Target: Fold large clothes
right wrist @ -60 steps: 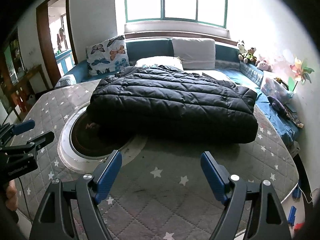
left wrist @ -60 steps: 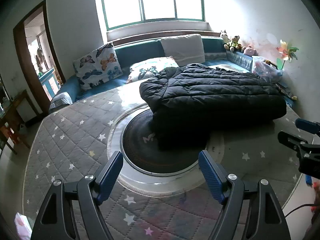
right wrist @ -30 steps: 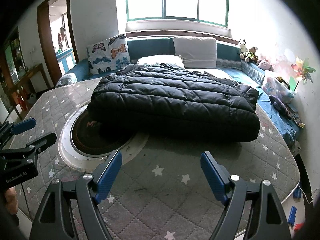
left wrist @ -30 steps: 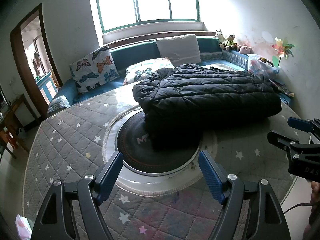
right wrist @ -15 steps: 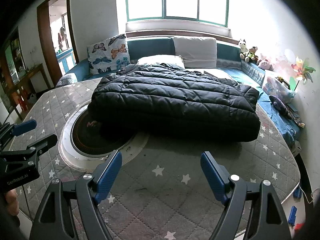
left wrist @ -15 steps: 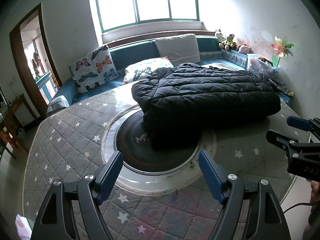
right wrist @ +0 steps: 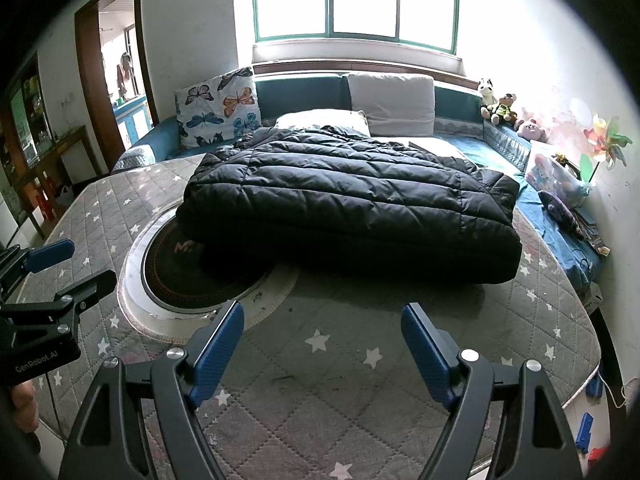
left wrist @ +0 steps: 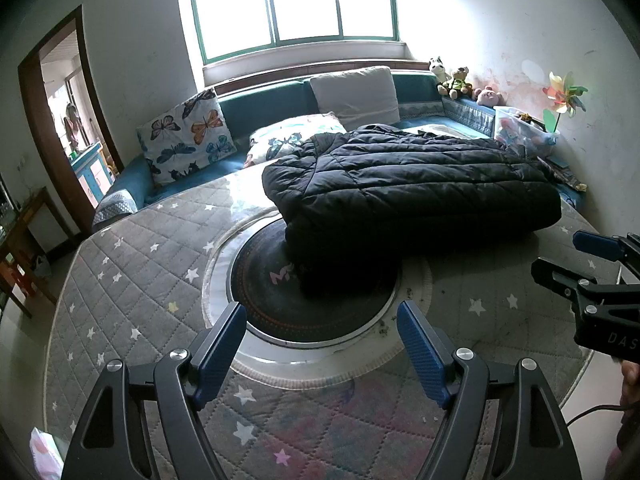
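The folded black coat (right wrist: 348, 204) lies on the starry surface (right wrist: 360, 360), partly covering a round plate (left wrist: 304, 304). Pillows (right wrist: 218, 106) sit behind. Both the left hand-held gripper (left wrist: 322, 344) and the right hand-held gripper (right wrist: 322, 344) are wide apart, holding nothing.

Ahead of the wide-open left gripper (left wrist: 322, 322), a folded black puffer jacket (left wrist: 416, 188) lies on the star-quilted table (left wrist: 132, 264), partly covering its round centre disc (left wrist: 276, 304)
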